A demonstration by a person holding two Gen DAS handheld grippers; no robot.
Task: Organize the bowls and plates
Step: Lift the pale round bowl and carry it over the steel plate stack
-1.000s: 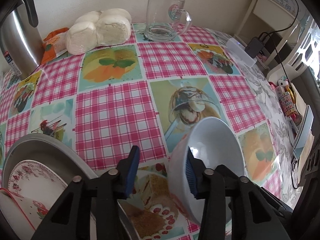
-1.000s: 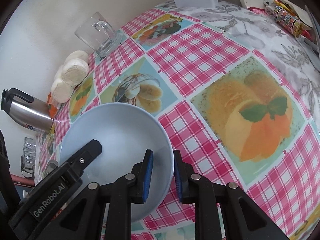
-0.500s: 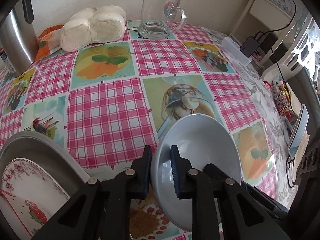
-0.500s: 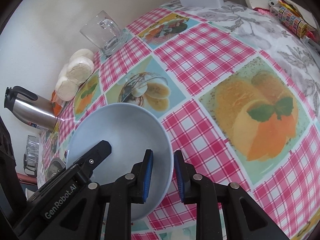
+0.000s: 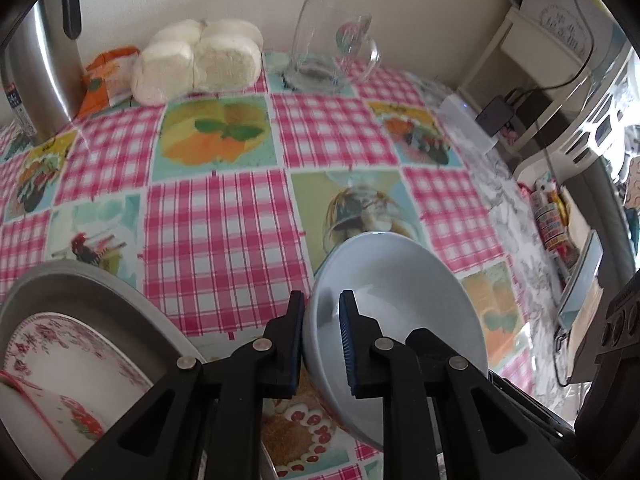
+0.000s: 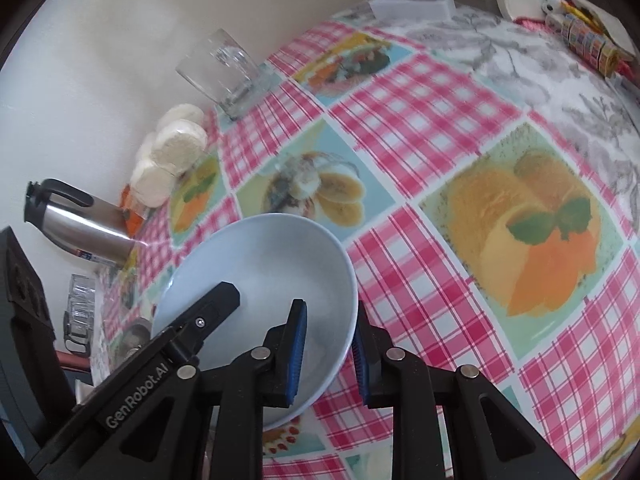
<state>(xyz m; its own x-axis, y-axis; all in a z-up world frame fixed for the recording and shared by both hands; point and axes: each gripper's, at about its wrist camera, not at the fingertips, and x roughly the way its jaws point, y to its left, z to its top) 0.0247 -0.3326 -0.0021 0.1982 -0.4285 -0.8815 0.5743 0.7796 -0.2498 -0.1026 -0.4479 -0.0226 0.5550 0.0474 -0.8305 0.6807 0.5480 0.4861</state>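
A pale blue bowl [image 5: 400, 304] is held tilted above the checked tablecloth by both grippers. My left gripper [image 5: 322, 344] is shut on its left rim. My right gripper [image 6: 328, 350] is shut on the bowl's [image 6: 264, 272] right rim; the left gripper's finger shows inside the bowl in the right wrist view. A grey metal tray [image 5: 92, 292] at the lower left holds a white plate with pink flowers [image 5: 60, 356] and a red-rimmed dish [image 5: 24, 408].
A glass mug [image 5: 332, 56], wrapped white buns [image 5: 200, 64], an orange packet [image 5: 108, 76] and a steel kettle [image 5: 36, 68] stand along the back wall. The table's right edge borders shelves, cables and a white box [image 5: 468, 120].
My left gripper closed from open onto the bowl's left rim. The bowl has lifted and tilted a little while the right gripper kept its hold.
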